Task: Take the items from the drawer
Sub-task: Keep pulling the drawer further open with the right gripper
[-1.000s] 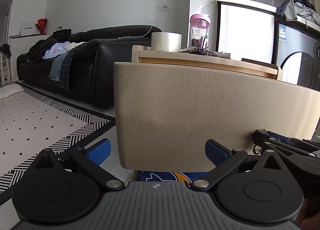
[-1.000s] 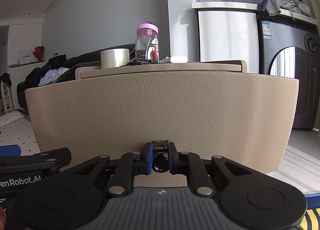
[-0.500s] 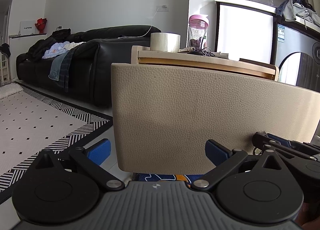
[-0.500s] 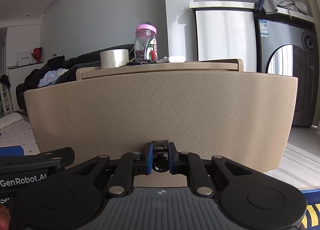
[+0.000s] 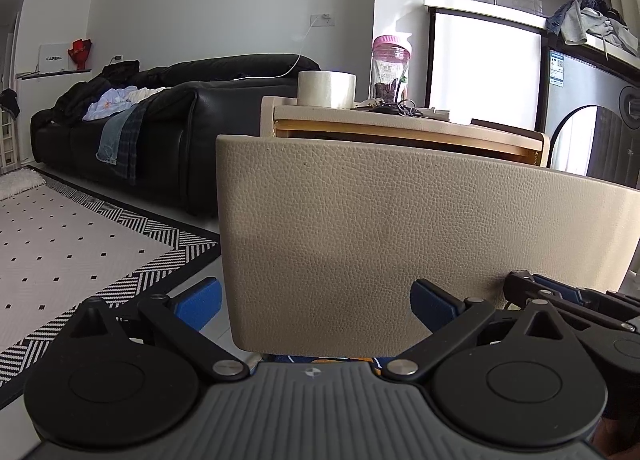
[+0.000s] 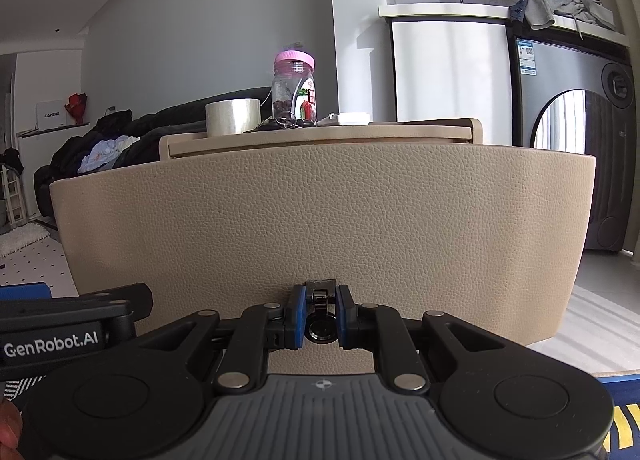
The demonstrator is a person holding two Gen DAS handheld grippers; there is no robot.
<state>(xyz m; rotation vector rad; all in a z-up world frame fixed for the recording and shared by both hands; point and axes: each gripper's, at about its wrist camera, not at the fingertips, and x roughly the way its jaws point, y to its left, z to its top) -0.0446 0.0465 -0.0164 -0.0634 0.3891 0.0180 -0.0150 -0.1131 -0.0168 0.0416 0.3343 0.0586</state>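
Note:
A beige, leather-textured drawer front [image 6: 320, 211] fills the right wrist view and stands out from its cabinet [image 5: 400, 131]. My right gripper [image 6: 320, 312] is shut on the small black pull handle [image 6: 320, 298] low on the drawer front's middle. My left gripper [image 5: 314, 296] is open wide, its blue pads [image 5: 200, 298] straddling the drawer front's lower left part [image 5: 380, 240] without touching it. The right gripper's fingers [image 5: 560, 296] show at the lower right of the left wrist view. The drawer's inside is hidden.
On the cabinet top stand a tape roll [image 5: 326, 89], a pink-lidded jar [image 5: 390, 67] and keys [image 5: 396, 107]. A black sofa [image 5: 160, 131] with clothes and a patterned rug [image 5: 60, 240] lie to the left. A washing machine [image 6: 572, 147] stands at the right.
The drawer front has come slightly further out from the cabinet, with the right gripper still on the handle. The left gripper has stayed open and in place.

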